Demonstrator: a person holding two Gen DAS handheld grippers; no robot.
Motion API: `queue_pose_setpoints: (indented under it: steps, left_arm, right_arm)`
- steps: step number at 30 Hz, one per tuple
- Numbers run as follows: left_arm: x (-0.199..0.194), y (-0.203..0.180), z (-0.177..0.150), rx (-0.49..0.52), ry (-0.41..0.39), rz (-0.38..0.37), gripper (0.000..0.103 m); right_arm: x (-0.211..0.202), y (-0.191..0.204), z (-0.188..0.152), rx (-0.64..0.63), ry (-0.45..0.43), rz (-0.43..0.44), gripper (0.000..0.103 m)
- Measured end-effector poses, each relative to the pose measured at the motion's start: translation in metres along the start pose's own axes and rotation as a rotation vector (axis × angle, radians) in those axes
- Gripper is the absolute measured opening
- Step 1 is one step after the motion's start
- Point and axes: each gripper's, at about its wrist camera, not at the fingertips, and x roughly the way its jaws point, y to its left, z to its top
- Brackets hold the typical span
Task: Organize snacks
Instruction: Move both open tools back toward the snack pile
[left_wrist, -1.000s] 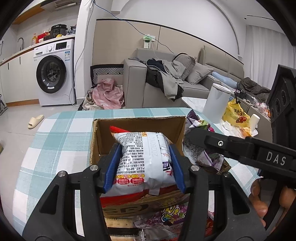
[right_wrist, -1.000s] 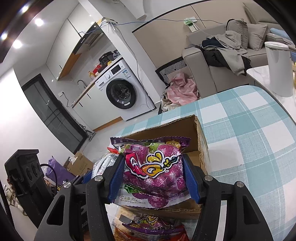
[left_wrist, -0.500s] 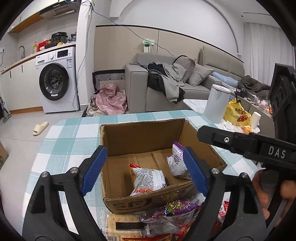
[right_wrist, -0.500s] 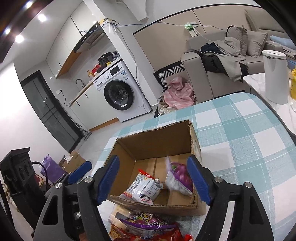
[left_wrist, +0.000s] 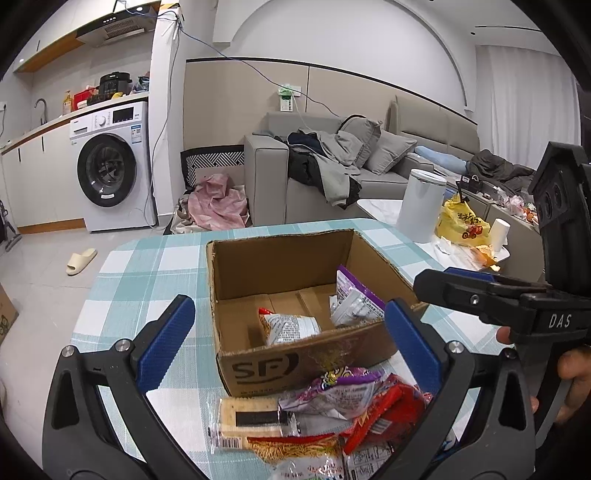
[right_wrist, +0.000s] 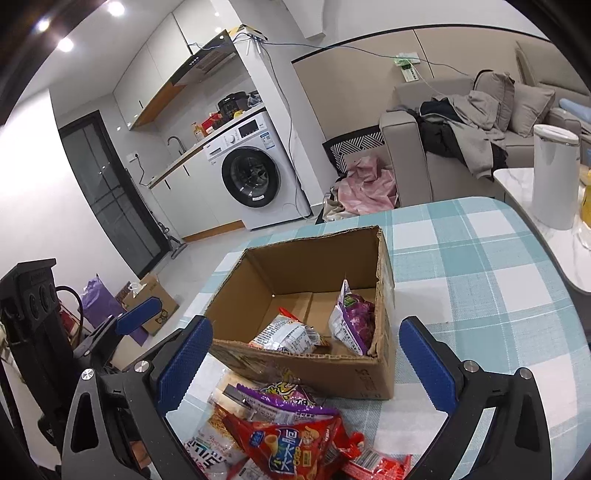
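Observation:
An open cardboard box (left_wrist: 295, 358) (right_wrist: 325, 373) stands on the checked tablecloth. Inside lie a white snack bag (left_wrist: 290, 326) (right_wrist: 286, 338) and a purple snack bag (left_wrist: 352, 302) (right_wrist: 352, 321) leaning on the right wall. A pile of loose snack packs (left_wrist: 332, 410) (right_wrist: 288, 435) lies in front of the box. My left gripper (left_wrist: 286, 308) hovers near the box's front with its jaws opening wide and nothing between its pads. My right gripper (right_wrist: 306, 325) does the same over the pile, jaws opening, empty. In the left wrist view the right gripper's finger (left_wrist: 480, 295) reaches in from the right.
The teal checked table (left_wrist: 147, 266) has bare cloth left of the box and right of it (right_wrist: 480, 295). A white bin (left_wrist: 421, 203) and a yellow bag (left_wrist: 461, 221) stand on a side table beyond the right edge. Sofa and washing machine sit far behind.
Both grippers let go of their bags, the white one from the left, the purple one from the right. The bags now lie in the box, and both grippers opened wide and drew back.

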Motion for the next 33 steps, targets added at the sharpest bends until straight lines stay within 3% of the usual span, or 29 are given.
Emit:
queue_pose_setpoints:
  steps: [12, 33]
  left_arm:
    - [-0.04, 0.007, -0.034, 0.006, 0.009, 0.015, 0.102]
    - [-0.05, 0.011, -0.066, -0.013, 0.085, 0.04, 0.102]
  right_arm:
    - [-0.022, 0.012, -0.025, -0.044, 0.02, -0.036, 0.103]
    - [-0.017, 0.018, -0.062, -0.074, 0.118, -0.046, 0.103]
